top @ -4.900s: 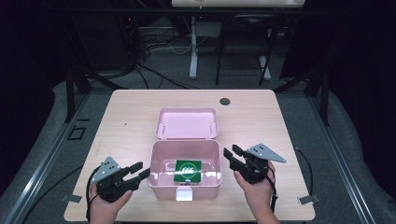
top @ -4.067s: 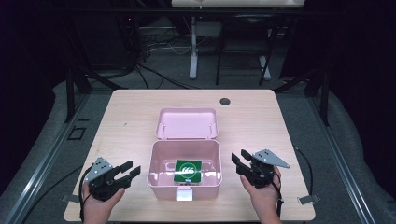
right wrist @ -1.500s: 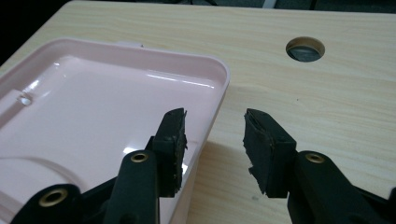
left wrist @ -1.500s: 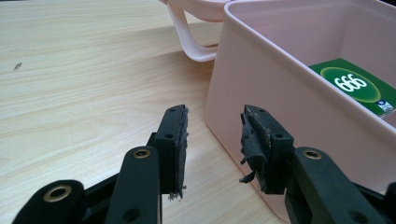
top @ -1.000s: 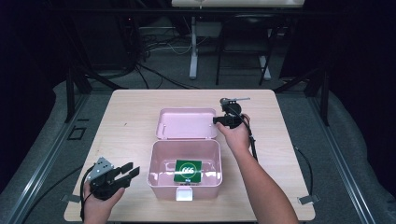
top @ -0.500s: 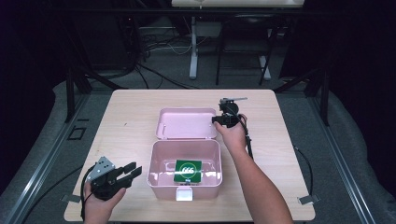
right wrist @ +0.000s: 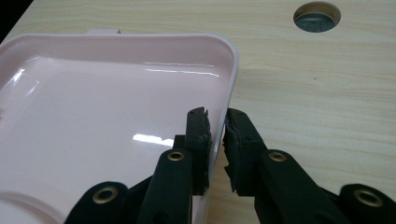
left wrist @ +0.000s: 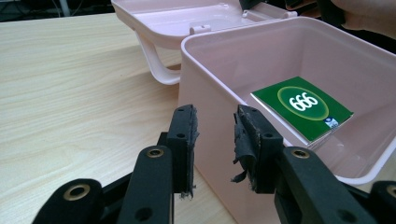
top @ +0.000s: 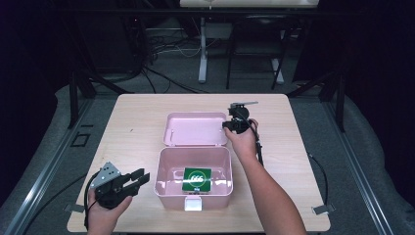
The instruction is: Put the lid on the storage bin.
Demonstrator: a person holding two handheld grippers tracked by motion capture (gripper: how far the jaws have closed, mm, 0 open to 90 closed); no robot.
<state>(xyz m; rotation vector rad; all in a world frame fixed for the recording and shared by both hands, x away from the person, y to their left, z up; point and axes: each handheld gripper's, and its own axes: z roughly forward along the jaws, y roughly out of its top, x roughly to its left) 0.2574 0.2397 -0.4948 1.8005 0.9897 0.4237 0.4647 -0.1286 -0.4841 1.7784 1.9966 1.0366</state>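
Lid (top: 195,129): pale pink, glossy, rounded corners, flung flat at 12 o'clock of box (top: 166,182), green "666" card (top: 197,179) inside. Pinched at its 3 o'clock rim by right gripper (right wrist: 215,122), jaws just closing. Left gripper (left wrist: 215,135) half-parted, empty, at box's 9 o'clock.

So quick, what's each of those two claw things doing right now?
Left gripper: open, nothing between its jaws, beside the pink box.
Right gripper: jaws just been closing, now pinching the rim of the open lid.
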